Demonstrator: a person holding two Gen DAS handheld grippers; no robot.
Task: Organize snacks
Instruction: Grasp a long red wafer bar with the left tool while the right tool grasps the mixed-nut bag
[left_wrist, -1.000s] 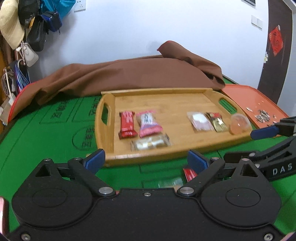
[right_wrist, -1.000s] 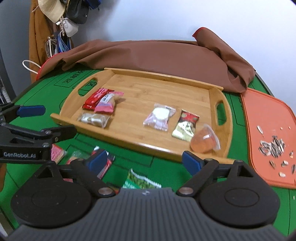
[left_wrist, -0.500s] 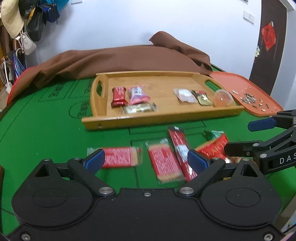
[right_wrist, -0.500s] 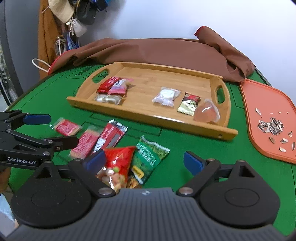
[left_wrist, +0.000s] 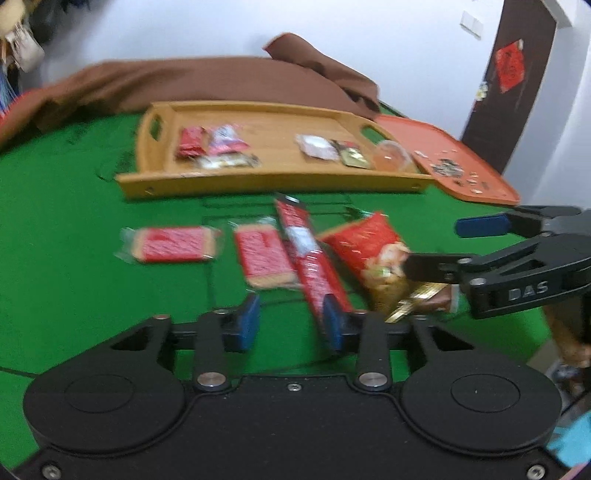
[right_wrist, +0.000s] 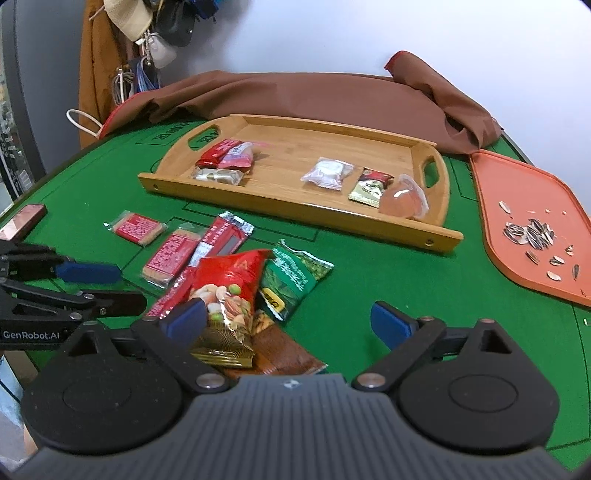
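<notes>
The left gripper (left_wrist: 290, 323) is hovering with its jaws parted and gripping nothing, its right pad sitting over the near end of the long red bar (left_wrist: 308, 254); two red cracker packs (left_wrist: 171, 244) are lying ahead of it to the left. The right gripper (right_wrist: 288, 319) is gaping wide and empty, the red nut bag (right_wrist: 225, 291) lying by its left pad, the green pea bag (right_wrist: 293, 278) just ahead between its fingers, and the wooden tray (right_wrist: 295, 218) resting farther ahead.
</notes>
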